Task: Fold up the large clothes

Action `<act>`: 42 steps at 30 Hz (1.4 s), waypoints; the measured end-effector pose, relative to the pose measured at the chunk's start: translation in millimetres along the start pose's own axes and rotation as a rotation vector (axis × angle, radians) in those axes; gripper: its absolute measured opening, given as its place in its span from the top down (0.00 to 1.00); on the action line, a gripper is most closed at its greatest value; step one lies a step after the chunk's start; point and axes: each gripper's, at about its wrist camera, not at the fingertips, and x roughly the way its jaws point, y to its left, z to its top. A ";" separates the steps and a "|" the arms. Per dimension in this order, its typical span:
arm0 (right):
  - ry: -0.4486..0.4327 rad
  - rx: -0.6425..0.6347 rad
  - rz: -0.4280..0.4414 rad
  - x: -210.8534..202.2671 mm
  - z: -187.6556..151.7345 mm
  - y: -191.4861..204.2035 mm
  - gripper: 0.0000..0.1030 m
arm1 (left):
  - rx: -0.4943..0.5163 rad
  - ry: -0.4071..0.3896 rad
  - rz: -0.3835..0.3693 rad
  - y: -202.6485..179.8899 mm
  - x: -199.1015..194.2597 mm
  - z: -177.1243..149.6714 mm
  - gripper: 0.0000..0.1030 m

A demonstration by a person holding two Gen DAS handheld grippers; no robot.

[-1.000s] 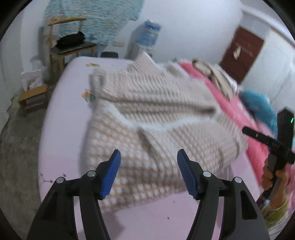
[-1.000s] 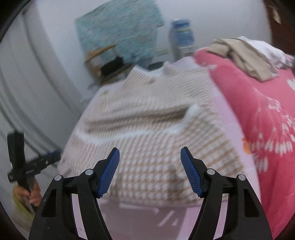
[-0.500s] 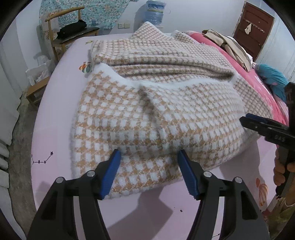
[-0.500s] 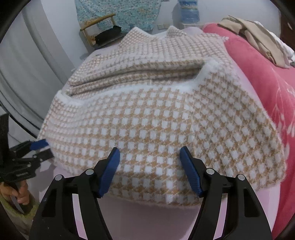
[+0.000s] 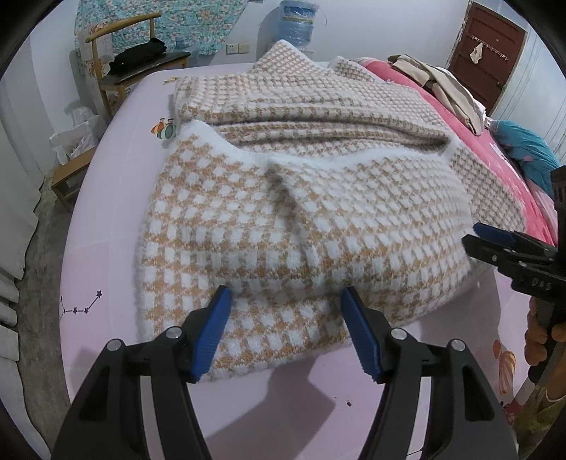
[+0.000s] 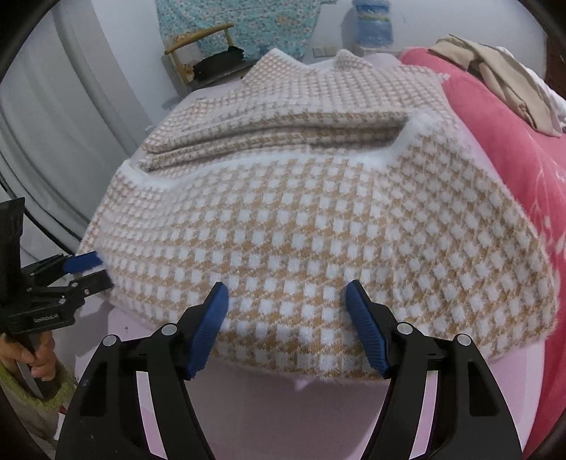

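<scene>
A large tan-and-white houndstooth knit garment (image 5: 307, 198) lies on the pink bed sheet (image 5: 106, 212), its near part folded back over the rest. It fills the right wrist view too (image 6: 311, 226). My left gripper (image 5: 284, 332) is open and empty, its blue pads either side of the garment's near left edge. My right gripper (image 6: 286, 329) is open and empty at the near right edge. The right gripper shows side-on in the left wrist view (image 5: 495, 240); the left one shows in the right wrist view (image 6: 88, 272).
A wooden chair (image 5: 141, 74) with black cloth stands beyond the bed's far left corner. A water jug (image 5: 297, 21) is by the wall. A red blanket (image 6: 513, 141) with beige clothes (image 6: 502, 78) lies right. A teal cloth (image 5: 527, 152) lies by the door.
Both grippers have come down and forward to the garment's near edge. The views went from blurred to sharp. The garment looks larger and closer; its fold is unchanged.
</scene>
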 end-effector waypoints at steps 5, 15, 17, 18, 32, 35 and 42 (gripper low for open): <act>-0.029 -0.027 0.015 -15.2 -1.5 3.4 0.31 | 0.001 0.001 0.000 0.4 -0.1 0.5 0.39; 0.006 -0.049 -0.015 -0.1 -10.9 3.7 0.27 | 0.002 0.005 0.003 0.3 2.3 1.2 0.38; 0.004 -0.054 -0.019 -0.2 -10.5 3.4 0.27 | 0.004 0.006 0.003 0.3 2.0 1.3 0.38; 0.004 -0.054 -0.019 0.2 -10.6 3.8 0.27 | 0.004 0.006 0.002 0.5 2.1 1.3 0.38; 0.004 -0.053 -0.019 1.2 -11.1 4.4 0.26 | 0.004 0.006 0.003 -0.6 1.7 1.7 0.38; 0.004 -0.052 -0.019 1.4 -11.2 4.2 0.26 | 0.004 0.007 0.004 -1.6 1.5 2.0 0.38; 0.004 -0.053 -0.018 1.5 -11.8 4.7 0.26 | 0.013 -0.011 0.008 -2.6 -1.8 0.9 0.38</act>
